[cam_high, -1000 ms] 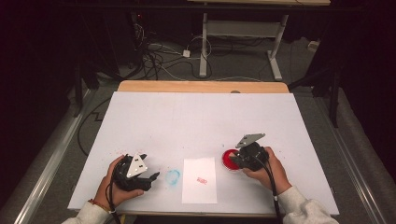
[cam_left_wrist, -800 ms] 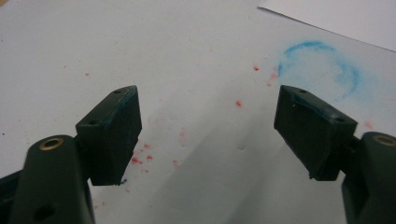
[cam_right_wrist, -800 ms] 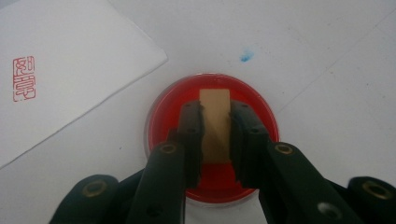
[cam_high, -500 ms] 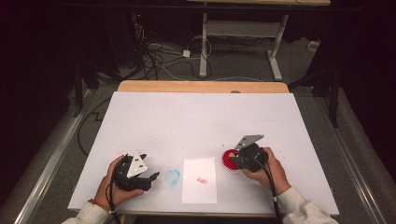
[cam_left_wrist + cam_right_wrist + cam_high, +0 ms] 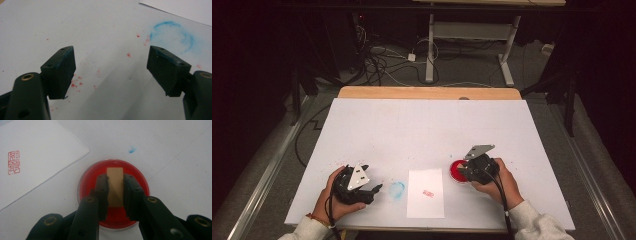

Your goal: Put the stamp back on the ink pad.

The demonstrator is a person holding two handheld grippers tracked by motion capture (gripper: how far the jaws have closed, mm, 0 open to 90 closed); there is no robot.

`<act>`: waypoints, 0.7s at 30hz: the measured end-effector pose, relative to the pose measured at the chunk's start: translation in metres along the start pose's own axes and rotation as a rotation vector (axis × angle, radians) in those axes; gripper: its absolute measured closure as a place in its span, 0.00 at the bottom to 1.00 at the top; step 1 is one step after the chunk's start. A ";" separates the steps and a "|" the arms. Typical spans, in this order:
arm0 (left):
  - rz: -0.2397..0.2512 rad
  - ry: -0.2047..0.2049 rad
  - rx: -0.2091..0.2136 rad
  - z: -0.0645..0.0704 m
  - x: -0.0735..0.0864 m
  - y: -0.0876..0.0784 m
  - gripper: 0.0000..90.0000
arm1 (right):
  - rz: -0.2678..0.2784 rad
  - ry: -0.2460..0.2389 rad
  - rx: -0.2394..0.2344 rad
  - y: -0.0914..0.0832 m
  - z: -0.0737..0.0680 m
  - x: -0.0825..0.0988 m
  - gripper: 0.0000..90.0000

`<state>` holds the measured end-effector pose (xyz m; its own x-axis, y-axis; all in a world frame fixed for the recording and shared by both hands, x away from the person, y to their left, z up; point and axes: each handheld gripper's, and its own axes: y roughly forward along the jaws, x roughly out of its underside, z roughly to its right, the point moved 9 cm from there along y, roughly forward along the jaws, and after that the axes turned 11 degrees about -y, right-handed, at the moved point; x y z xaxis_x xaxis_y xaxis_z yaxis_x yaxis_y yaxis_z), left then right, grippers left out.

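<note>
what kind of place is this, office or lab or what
Probably a lab or workshop set up for recording, not a home. A white-covered table stands in a dark room, loose cables sprawl on the floor behind it, and a bare metal desk frame stands further back.

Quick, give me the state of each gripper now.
Left gripper: open, holding nothing.
Right gripper: closed on the tan rectangular stamp block over the round red ink pad.

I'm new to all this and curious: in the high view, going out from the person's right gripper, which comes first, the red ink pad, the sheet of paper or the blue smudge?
From the right gripper:
1. Red ink pad, directly under its jaws.
2. Sheet of paper, to its left.
3. Blue smudge, beyond the paper, near the left gripper.
</note>
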<state>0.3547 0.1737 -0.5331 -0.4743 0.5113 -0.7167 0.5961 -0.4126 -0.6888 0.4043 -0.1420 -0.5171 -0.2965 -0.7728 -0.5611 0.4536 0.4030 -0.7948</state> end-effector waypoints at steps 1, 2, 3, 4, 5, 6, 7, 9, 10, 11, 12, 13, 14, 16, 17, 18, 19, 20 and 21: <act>0.001 0.000 0.000 0.000 0.000 0.000 0.25 | 0.002 0.005 -0.002 -0.001 0.000 0.000 0.83; 0.000 0.000 0.000 0.000 0.000 0.000 0.25 | 0.003 0.009 -0.001 -0.001 0.000 0.000 0.82; 0.000 0.000 0.000 0.000 0.000 0.000 0.25 | 0.008 0.007 -0.001 -0.002 0.000 -0.001 0.80; -0.002 -0.001 -0.002 0.000 0.000 0.000 0.25 | 0.021 0.009 -0.003 -0.004 0.001 -0.002 0.79; -0.003 -0.001 -0.004 0.000 0.000 0.000 0.25 | 0.034 0.009 0.001 -0.006 0.002 -0.004 0.79; -0.003 -0.002 -0.004 -0.001 0.000 0.000 0.25 | 0.043 0.009 0.003 -0.010 0.002 -0.006 0.78; -0.002 -0.002 -0.003 -0.001 0.000 0.000 0.25 | 0.056 0.010 0.010 -0.013 0.003 -0.009 0.76; -0.003 -0.001 -0.003 0.000 0.000 0.000 0.25 | 0.089 0.022 0.021 -0.020 0.004 -0.014 0.72; -0.003 -0.001 -0.002 0.000 0.000 0.000 0.25 | 0.106 0.020 0.021 -0.023 0.004 -0.016 0.72; -0.003 -0.001 -0.002 0.000 0.000 0.001 0.25 | 0.129 0.014 0.026 -0.027 0.005 -0.019 0.70; -0.004 -0.001 -0.002 0.000 0.000 0.001 0.25 | 0.147 0.013 0.033 -0.029 0.005 -0.021 0.69; -0.003 -0.002 -0.002 0.000 0.000 0.001 0.25 | 0.168 0.005 0.047 -0.033 0.006 -0.023 0.67; -0.004 -0.002 -0.002 0.000 0.000 0.001 0.25 | 0.186 0.006 0.071 -0.037 0.008 -0.025 0.65; -0.005 0.001 -0.003 0.000 0.000 0.001 0.25 | 0.228 0.001 0.098 -0.042 0.011 -0.029 0.63; -0.006 0.001 -0.003 0.000 0.001 0.001 0.25 | 0.242 0.002 0.106 -0.044 0.012 -0.030 0.63; -0.006 0.001 -0.003 0.000 0.001 0.001 0.25 | 0.251 0.003 0.116 -0.046 0.013 -0.030 0.60; -0.006 0.002 -0.002 0.000 0.001 0.001 0.25 | 0.261 0.002 0.120 -0.047 0.014 -0.031 0.58; -0.006 0.001 -0.003 0.000 0.001 0.001 0.25 | 0.270 0.001 0.128 -0.048 0.014 -0.032 0.57; -0.006 0.000 -0.003 0.000 0.001 0.001 0.25 | 0.280 -0.002 0.134 -0.050 0.014 -0.033 0.56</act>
<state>0.3548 0.1734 -0.5341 -0.4777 0.5142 -0.7123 0.5951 -0.4070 -0.6929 0.4035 -0.1437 -0.4561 -0.1425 -0.6421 -0.7533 0.6244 0.5322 -0.5718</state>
